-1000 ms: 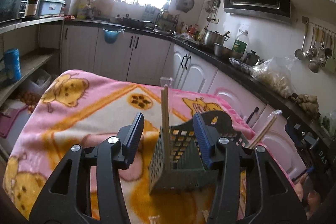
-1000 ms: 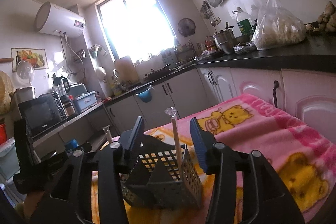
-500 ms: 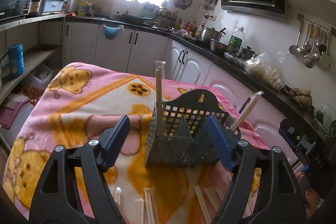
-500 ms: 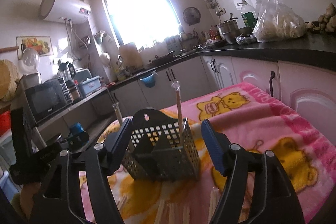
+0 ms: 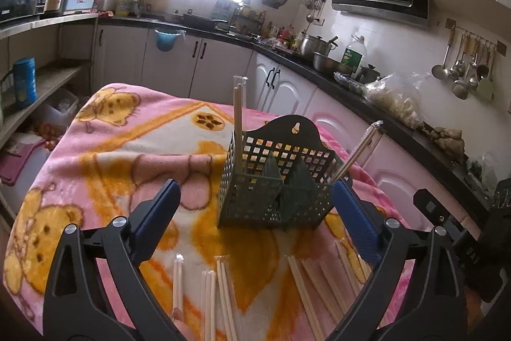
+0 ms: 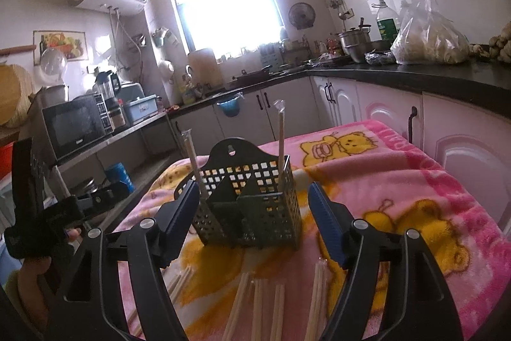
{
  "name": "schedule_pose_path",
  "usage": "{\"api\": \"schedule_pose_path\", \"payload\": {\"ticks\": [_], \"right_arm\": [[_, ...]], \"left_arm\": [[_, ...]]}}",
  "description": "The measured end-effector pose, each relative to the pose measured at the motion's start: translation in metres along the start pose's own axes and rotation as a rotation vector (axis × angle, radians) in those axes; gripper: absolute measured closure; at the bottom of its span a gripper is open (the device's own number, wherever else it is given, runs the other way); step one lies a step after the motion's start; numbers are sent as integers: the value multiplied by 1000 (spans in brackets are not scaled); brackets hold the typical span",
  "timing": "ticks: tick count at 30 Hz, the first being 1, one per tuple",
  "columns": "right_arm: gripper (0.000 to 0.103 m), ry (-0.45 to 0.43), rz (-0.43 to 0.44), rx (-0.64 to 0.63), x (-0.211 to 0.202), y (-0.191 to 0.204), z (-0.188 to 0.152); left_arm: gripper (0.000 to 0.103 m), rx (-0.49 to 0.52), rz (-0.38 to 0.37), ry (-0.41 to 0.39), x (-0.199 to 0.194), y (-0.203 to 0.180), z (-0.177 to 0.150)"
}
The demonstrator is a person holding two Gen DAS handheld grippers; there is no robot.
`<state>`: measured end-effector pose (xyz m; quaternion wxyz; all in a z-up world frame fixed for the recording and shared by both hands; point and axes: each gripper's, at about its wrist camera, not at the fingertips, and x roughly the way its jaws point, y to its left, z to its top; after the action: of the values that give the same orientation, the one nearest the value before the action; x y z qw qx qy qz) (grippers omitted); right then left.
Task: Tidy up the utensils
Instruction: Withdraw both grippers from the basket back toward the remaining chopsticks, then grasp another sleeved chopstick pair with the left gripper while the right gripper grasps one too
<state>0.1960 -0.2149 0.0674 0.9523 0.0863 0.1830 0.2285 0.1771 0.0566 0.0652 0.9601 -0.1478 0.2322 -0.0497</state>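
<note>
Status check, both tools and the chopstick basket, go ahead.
Left tool open, empty. Right tool open, empty. Basket upright on blanket, two wrapped chopstick pairs standing inside. More wrapped chopsticks lying loose in front; nothing blocking.

Both grippers backed off from basket, jaws wider.

Left gripper [image 5: 255, 222] and right gripper [image 6: 254, 216] sat close around the dark basket [image 5: 274, 181] before; now pulled back, basket smaller in view, standing free between spread fingers. Loose wrapped chopsticks [image 5: 220, 293] on the blanket [image 5: 105, 149] now in frame.
</note>
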Motion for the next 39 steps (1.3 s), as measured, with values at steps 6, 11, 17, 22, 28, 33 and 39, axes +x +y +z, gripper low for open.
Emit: {"api": "schedule_pose_path", "payload": {"ticks": [6,11,17,22,28,33,39], "right_arm": [[35,24,9,-34,-6,9,-7],[35,44,14,-48,-9,14,-13],[35,78,13,-53,-11,18,-22],[35,111,12,-70,-11,22,-29],[44,173,14,-77,-7,25,-39],[61,249,29,-90,2,29,-51],[65,321,60,-89,12,38,-61]], "left_arm": [[16,-6,-3,17,-6,5,-8],[16,-13,5,29,-12,10,-14],[16,-24,18,57,-16,19,-23],[16,-36,40,83,-15,28,-32],[16,-37,70,123,-13,39,-46],[18,-40,86,165,-8,48,-57],[35,-80,68,220,-1,62,-70]]}}
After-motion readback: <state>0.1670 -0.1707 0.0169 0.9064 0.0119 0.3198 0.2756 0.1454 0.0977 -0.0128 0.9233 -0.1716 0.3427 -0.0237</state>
